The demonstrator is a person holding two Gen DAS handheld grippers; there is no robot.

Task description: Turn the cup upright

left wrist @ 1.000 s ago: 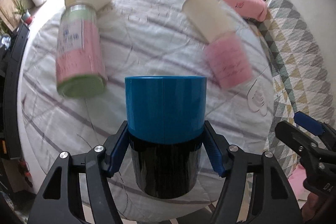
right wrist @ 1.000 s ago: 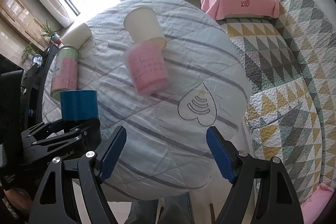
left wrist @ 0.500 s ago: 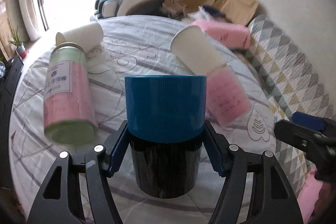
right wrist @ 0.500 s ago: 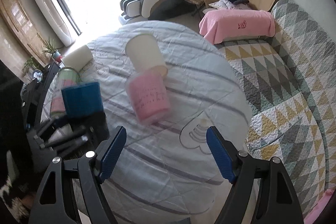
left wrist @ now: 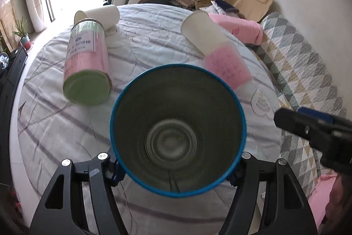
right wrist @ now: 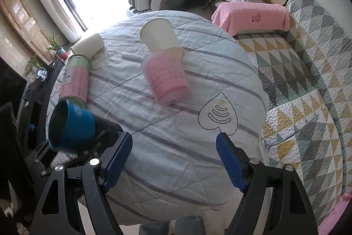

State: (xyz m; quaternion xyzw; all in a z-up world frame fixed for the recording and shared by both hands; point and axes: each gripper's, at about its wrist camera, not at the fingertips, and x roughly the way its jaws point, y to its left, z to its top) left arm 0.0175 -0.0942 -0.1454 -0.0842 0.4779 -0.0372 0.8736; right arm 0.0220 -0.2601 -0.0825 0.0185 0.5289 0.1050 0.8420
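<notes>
While the left gripper (left wrist: pixel 176 171) clamps the blue-rimmed metal cup (left wrist: pixel 177 127) by its dark lower body, the cup is lifted above the round table w/ striped cloth (right wrist: pixel 176 136), mouth facing the left wrist camera, so approx. half turned. Right gripper (right wrist: pixel 173 160) is wide apart, holding nothing, near the cup. Left to do, I judge: finish rotation and set it down upright.

Round table in striped quilted cloth (right wrist: pixel 167 147), green-pink canister (right wrist: pixel 76 78), pink cup (right wrist: pixel 167 80), two white paper cups (right wrist: pixel 160 36) lying on it
</notes>
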